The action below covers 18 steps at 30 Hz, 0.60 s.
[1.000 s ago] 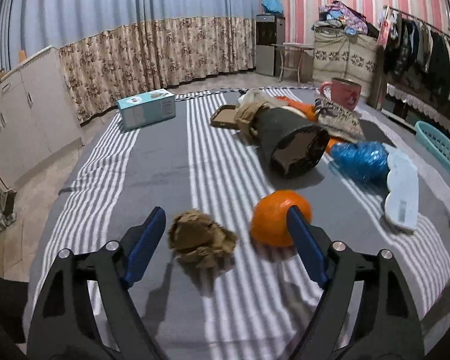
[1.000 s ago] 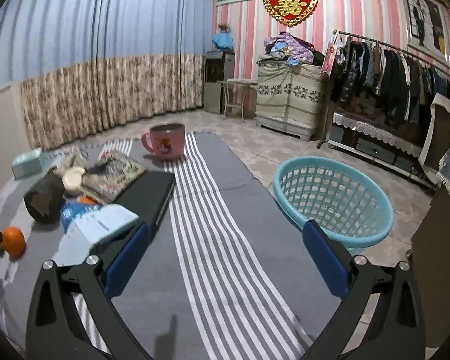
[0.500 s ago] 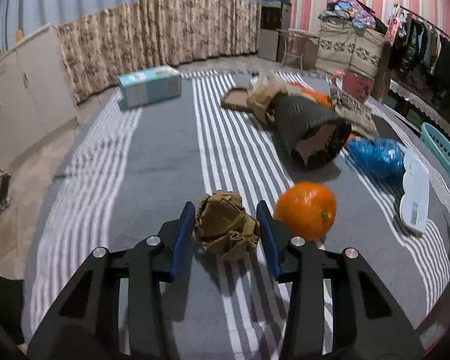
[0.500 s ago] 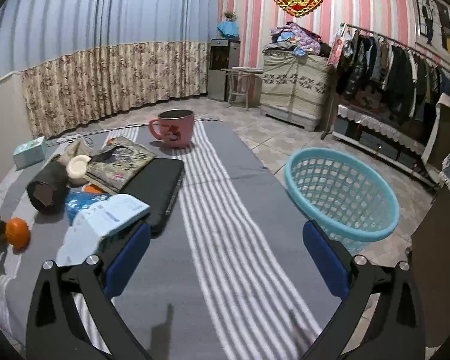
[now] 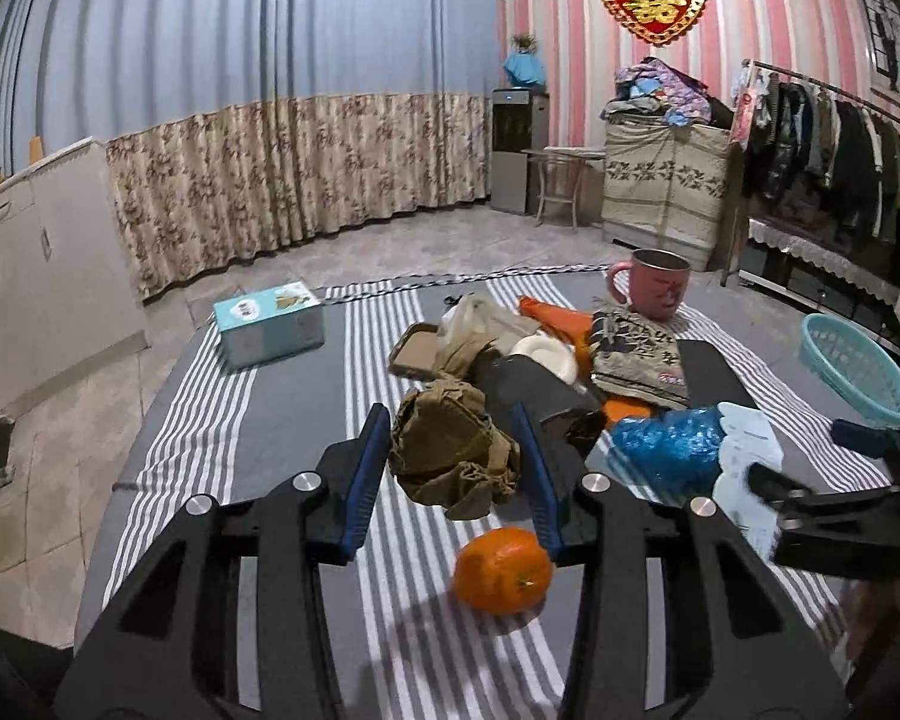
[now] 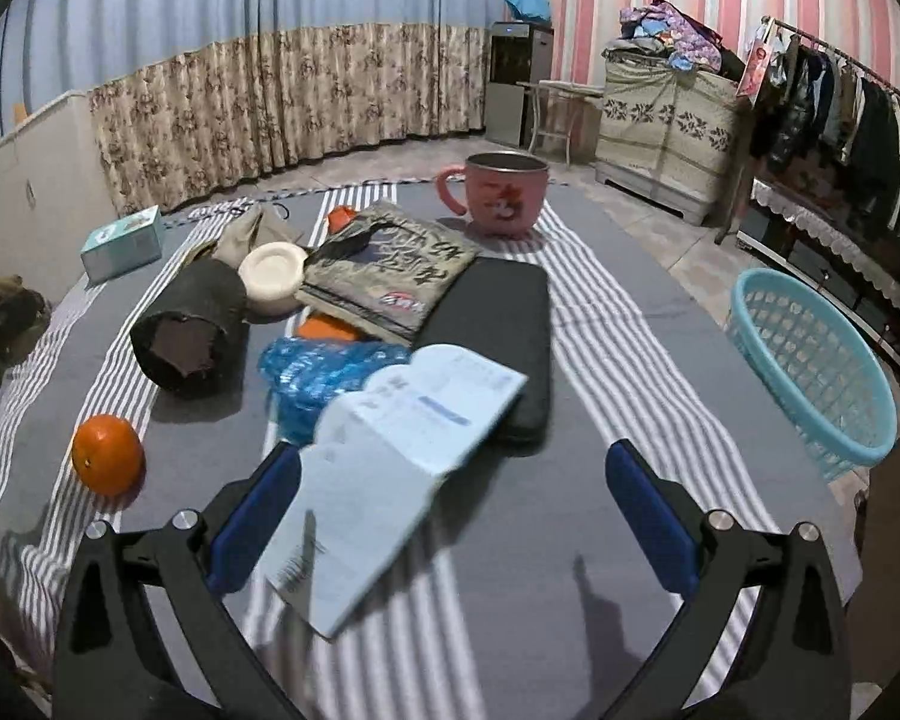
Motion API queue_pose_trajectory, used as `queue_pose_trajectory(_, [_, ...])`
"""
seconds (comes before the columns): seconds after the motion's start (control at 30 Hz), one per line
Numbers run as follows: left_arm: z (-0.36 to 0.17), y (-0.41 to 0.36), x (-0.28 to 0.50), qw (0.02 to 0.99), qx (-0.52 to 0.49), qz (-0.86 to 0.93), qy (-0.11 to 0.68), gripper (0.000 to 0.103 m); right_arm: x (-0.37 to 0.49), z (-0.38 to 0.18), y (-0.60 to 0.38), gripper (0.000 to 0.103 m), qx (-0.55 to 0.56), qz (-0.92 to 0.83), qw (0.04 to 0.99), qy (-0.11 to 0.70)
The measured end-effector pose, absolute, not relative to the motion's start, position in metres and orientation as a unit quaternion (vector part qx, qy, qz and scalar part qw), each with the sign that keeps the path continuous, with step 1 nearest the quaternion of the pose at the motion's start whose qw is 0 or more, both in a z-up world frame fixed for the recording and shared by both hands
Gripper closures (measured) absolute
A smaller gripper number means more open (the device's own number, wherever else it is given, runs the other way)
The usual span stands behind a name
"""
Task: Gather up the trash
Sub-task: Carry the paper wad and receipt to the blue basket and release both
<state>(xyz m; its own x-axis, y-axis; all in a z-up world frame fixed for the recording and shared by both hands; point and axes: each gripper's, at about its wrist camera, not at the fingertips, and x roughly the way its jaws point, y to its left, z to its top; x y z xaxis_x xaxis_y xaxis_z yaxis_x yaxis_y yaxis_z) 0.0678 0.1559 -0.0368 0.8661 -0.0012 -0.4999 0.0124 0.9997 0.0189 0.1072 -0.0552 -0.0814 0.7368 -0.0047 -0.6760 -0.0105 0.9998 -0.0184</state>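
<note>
- The crumpled brown paper wad is clamped between the blue pads of the left gripper, narrowed onto it and holding it clear of the striped cloth
- An orange lies on the cloth just under the wad, at about 5 o'clock from it
- At 1 o'clock from the wad lies a dark roll, with a white dish and a patterned pouch beyond it
- A blue plastic bag lies at 3 o'clock from the wad, touching a white paper sheet
- A pink mug stands at the far end of the cloth, at 1 o'clock
- A teal box sits well apart at 11 o'clock, near the cloth's edge
- The teal basket stands off the cloth at its right side, at 3 o'clock in the right wrist view
- The right gripper stands wide open, holding nothing; the sheet lies between its fingers, closer to the left one, and I cannot tell whether that finger touches it
- A black pad lies past the sheet at 12 o'clock, partly under it
</note>
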Motion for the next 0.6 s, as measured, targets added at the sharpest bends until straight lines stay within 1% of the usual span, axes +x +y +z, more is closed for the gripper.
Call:
queue_pose_trajectory(0.2, [-0.042,0.154,0.066,0.965,0.007,-0.013,0.262,0.062,0.121,-0.091,-0.035,0.004,-0.023,-0.025,0.918,0.395])
queue_pose_trajectory(0.27, [-0.043,0.154,0.067,0.964,0.000,-0.014,0.265,0.062,0.125,-0.098,-0.033,0.005,-0.032,-0.032,0.912,0.408])
queue_pose_trajectory(0.3, [-0.044,0.154,0.068,0.964,-0.001,-0.013,0.266,0.062,0.126,-0.100,-0.035,0.011,-0.032,-0.030,0.911,0.410])
queue_pose_trajectory(0.33, [-0.044,0.153,0.069,0.964,-0.001,-0.013,0.267,0.062,0.125,-0.100,-0.037,0.024,-0.031,-0.026,0.911,0.411])
queue_pose_trajectory(0.37, [-0.045,0.152,0.068,0.963,0.000,-0.013,0.268,0.062,0.123,-0.100,-0.040,0.031,-0.028,-0.022,0.911,0.411])
queue_pose_trajectory(0.4, [-0.044,0.151,0.068,0.964,0.002,-0.012,0.267,0.062,0.121,-0.100,-0.045,0.042,-0.021,-0.015,0.910,0.413])
queue_pose_trajectory(0.43, [-0.044,0.150,0.069,0.964,0.002,-0.011,0.267,0.062,0.120,-0.099,-0.050,0.045,-0.015,-0.007,0.910,0.414])
queue_pose_trajectory(0.6, [-0.043,0.138,0.071,0.963,0.007,-0.013,0.270,0.062,0.117,-0.093,-0.081,0.046,-0.011,0.007,0.915,0.404])
